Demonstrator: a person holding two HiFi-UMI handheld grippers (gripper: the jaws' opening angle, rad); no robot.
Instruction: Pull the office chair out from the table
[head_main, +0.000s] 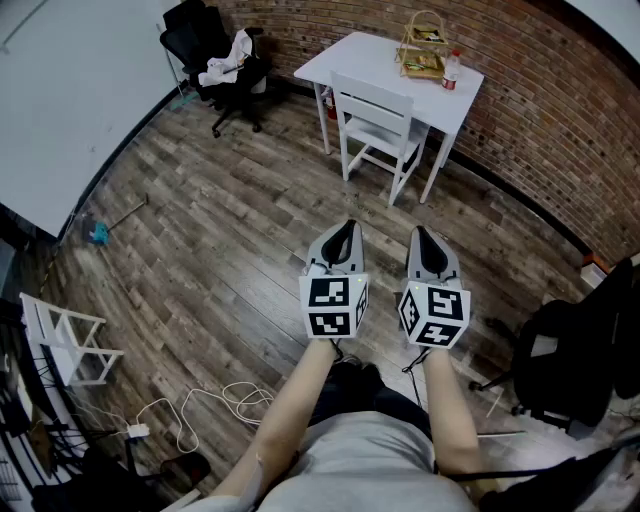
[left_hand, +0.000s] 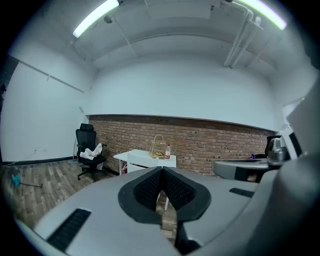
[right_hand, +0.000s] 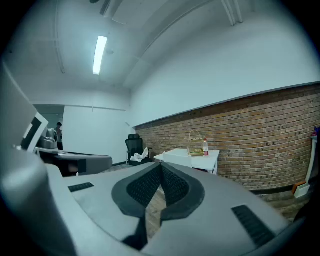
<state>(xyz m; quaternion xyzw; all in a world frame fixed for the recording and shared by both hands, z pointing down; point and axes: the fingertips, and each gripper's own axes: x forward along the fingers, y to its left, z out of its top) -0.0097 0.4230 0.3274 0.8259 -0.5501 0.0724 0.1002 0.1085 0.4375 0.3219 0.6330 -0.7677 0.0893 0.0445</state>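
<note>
Both closed on nothing, left hand-held gripper (head_main: 349, 226), right hand-held gripper (head_main: 418, 233), office chair (head_main: 208, 45) well apart.

Rough brick wall (head_main: 540, 90), wood-plank floor (head_main: 220, 230), seemingly painted table (head_main: 350, 55).

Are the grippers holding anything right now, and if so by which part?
Nothing is held. The left gripper and the right gripper each have their jaws shut together with nothing between them.
</note>
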